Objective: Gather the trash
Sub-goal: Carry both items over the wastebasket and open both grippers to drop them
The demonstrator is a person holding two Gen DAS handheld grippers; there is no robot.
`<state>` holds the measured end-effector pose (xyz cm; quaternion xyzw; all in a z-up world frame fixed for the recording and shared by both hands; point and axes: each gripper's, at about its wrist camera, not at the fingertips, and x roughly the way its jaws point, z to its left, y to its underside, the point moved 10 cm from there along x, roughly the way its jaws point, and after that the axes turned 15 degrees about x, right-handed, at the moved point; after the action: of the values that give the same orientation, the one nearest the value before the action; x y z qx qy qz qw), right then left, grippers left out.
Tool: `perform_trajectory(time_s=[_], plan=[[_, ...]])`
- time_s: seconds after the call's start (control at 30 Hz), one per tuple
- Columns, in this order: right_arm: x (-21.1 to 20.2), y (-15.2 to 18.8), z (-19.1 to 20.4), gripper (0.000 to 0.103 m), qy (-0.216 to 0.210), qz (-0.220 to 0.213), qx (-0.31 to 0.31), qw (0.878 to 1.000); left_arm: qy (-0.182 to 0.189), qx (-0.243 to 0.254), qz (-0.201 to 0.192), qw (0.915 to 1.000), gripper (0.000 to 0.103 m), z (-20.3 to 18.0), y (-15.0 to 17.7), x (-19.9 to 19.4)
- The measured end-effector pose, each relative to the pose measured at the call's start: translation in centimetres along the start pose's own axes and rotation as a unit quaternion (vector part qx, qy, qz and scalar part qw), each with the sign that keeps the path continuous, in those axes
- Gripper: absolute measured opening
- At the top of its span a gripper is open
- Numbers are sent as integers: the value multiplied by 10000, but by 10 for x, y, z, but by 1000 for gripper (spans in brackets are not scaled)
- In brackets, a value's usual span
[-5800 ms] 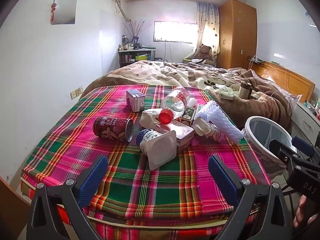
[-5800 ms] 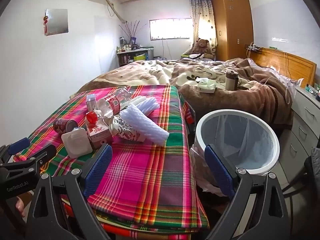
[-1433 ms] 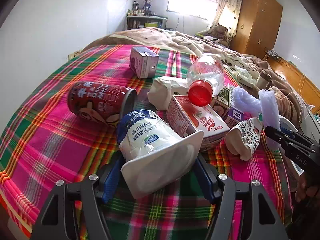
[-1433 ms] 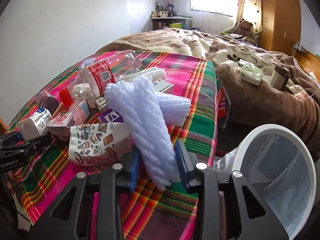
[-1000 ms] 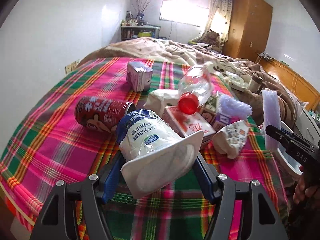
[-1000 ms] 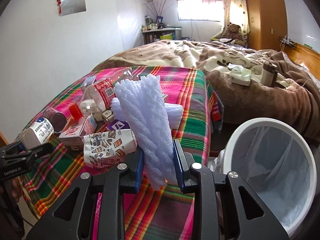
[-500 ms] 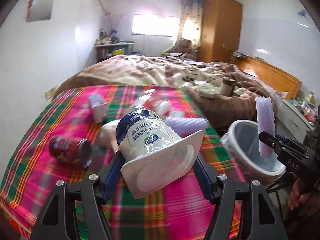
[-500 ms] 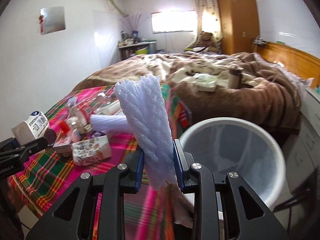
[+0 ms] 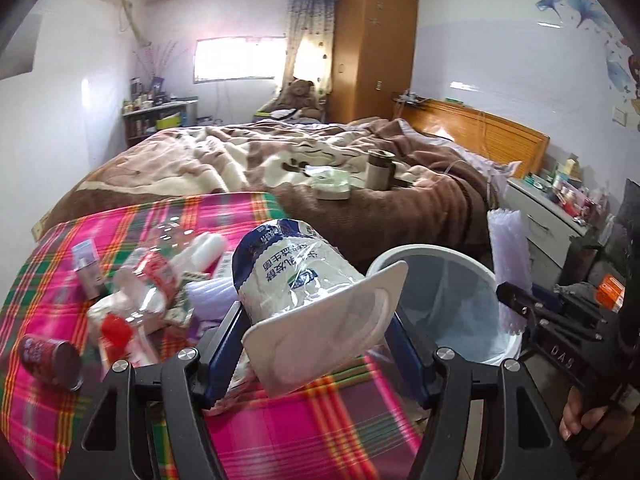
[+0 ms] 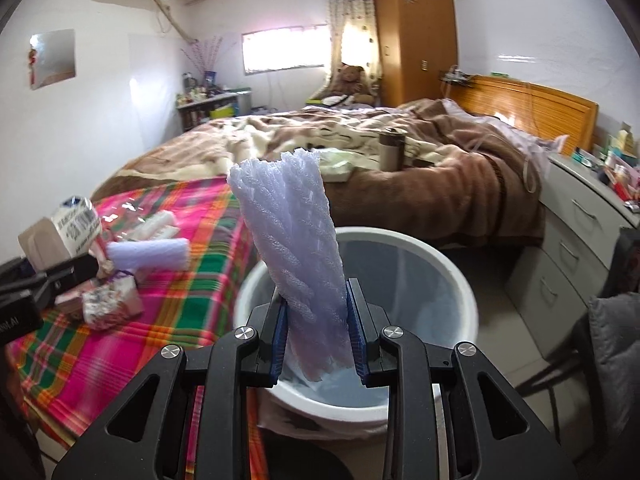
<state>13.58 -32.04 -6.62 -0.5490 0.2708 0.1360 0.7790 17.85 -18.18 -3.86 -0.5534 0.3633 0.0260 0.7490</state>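
Two beds fill the room: a big one under a brown and cream blanket (image 9: 280, 168), and nearer the cameras a surface covered with a pink, green and orange plaid cloth (image 9: 304, 432). Against the far wall stands a wooden wardrobe (image 10: 416, 32), and a grey chest of drawers (image 10: 580, 232) runs along the right side.

Beside the plaid cloth's edge sits the white trash bin (image 10: 448, 276), round, lined with a pale bag, its mouth facing up. In the right wrist view it lies directly past the right gripper (image 10: 318, 340), whose blue-padded jaws stand narrow, clamped on a lavender foam net sleeve (image 10: 292, 240). The sleeve stands nearly upright between the pads, its frayed top above the bin's far rim and its lower end hanging in front of the bin's opening.

The left gripper (image 9: 316, 348) holds a white yogurt cup (image 9: 304, 284) with a blue and white label, jaws about half spread against its sides, the square mouth of the cup tilted toward the camera. It is in the air above the cloth's edge, the bin just behind it to the right.

Smaller trash remains on the cloth: a second foam sleeve (image 10: 148, 254), a clear bottle with a red cap (image 9: 116, 326), a dark red can (image 9: 50, 360) on its side, a patterned paper cup (image 10: 110, 304), and a few small cartons, blurred.
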Motion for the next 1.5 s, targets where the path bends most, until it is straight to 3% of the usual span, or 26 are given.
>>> perform_trajectory(time_s=[0.43,0.73,0.83,1.0,1.5], plan=[[20,15,-53,28,480,463,269,9974,646,407,131,9970,68,-67,-31,57],[29,20,-71,30,708,728,372,9941,865,544,322,9942,69,-91,-30,82],[30,23,-75,34,740,811,448,9929,971,536,394,9930,78,-95,-28,88],[31,25,-79,58,861,858,436,9916,958,472,362,9936,80,-91,-27,87],[9,7,-52,58,585,482,437,9962,493,366,208,9979,80,-50,-19,44]])
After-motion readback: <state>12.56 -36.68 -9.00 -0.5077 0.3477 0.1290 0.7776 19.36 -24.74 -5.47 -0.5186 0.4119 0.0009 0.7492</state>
